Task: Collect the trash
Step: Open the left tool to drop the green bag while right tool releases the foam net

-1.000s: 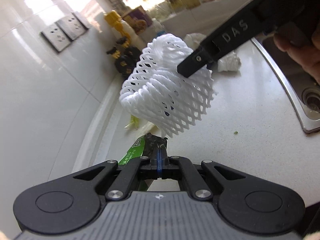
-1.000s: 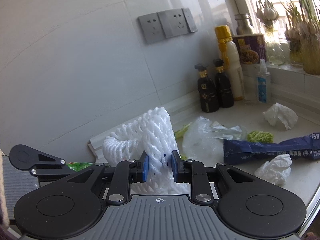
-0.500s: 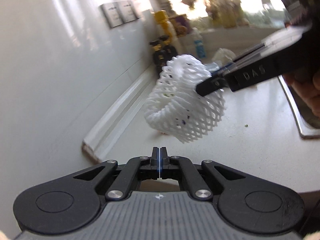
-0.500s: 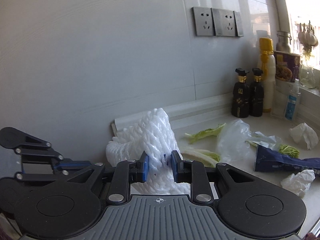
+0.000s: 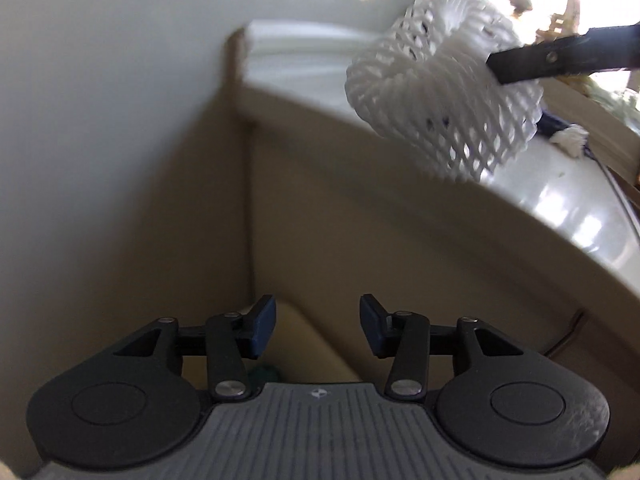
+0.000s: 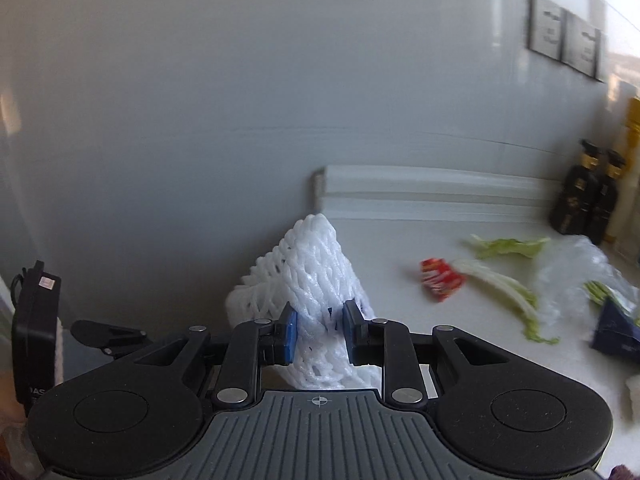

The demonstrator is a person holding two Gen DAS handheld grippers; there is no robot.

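Right wrist, white foam net (image 6: pixel 316 280), crumpled, pinched

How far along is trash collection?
Done: no binned trash is visible. In hand: right gripper is shut on the white foam fruit net, carried past the counter's end; left gripper is open, holding nothing. Left on the countertop: red wrapper, cabbage leaves, clear plastic bag, blue packet.
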